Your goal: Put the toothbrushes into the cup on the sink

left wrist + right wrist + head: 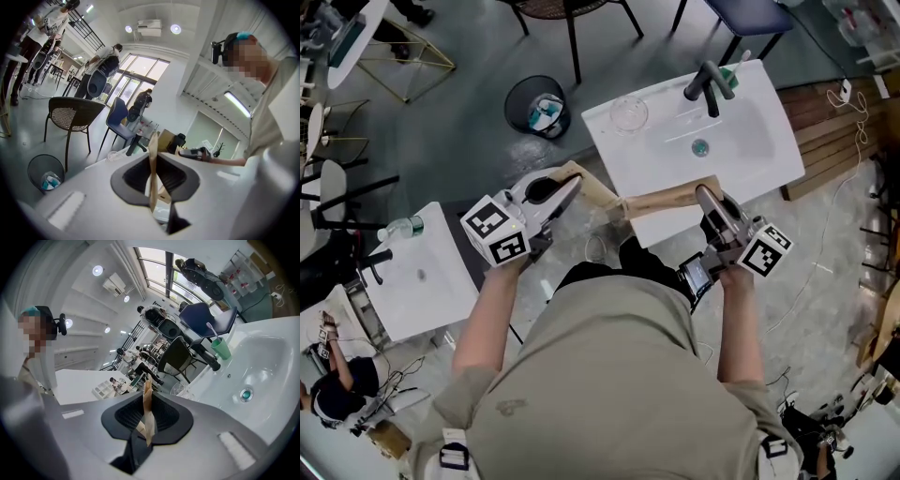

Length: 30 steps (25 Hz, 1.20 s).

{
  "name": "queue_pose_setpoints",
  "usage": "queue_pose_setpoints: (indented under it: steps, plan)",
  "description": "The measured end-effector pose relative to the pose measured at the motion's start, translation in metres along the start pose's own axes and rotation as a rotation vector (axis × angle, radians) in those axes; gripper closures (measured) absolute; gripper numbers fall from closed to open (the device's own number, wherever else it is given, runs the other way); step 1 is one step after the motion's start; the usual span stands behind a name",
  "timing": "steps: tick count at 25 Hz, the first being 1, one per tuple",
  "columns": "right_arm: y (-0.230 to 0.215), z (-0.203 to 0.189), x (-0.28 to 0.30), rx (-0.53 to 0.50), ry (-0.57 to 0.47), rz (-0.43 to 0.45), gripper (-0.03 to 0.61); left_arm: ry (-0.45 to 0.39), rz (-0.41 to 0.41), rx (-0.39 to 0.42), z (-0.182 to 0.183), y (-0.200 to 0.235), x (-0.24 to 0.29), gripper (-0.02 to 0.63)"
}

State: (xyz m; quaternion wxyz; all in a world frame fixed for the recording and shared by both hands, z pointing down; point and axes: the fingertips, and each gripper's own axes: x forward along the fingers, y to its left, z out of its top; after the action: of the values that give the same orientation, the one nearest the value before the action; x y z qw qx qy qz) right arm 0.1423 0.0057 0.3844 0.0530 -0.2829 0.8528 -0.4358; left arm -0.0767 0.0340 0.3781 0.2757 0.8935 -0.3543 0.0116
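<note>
Clenching paper packet (666, 199): left hand-held gripper (572, 183), right hand-held gripper (703, 194) | risk: uneven pull rips it, contents miss cup (221, 348) at 1 o'clock.

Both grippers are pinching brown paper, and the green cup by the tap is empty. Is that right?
Not quite. The green cup by the tap is not empty: the right gripper view shows a toothbrush standing in it. The rest is right: the left gripper and the right gripper are each shut on brown paper.
</note>
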Motion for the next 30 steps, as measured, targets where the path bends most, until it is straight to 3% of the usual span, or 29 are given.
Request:
queue_pose_setpoints:
  steps: [14, 30]
  plan:
    - [-0.044, 0.047, -0.010, 0.002, 0.049, 0.073, 0.526, -0.007, 0.077, 0.008, 0.011, -0.015, 0.055, 0.577]
    - [-0.075, 0.066, -0.014, 0.012, 0.043, 0.046, 0.526, -0.006, 0.103, -0.005, 0.005, -0.012, 0.074, 0.577]
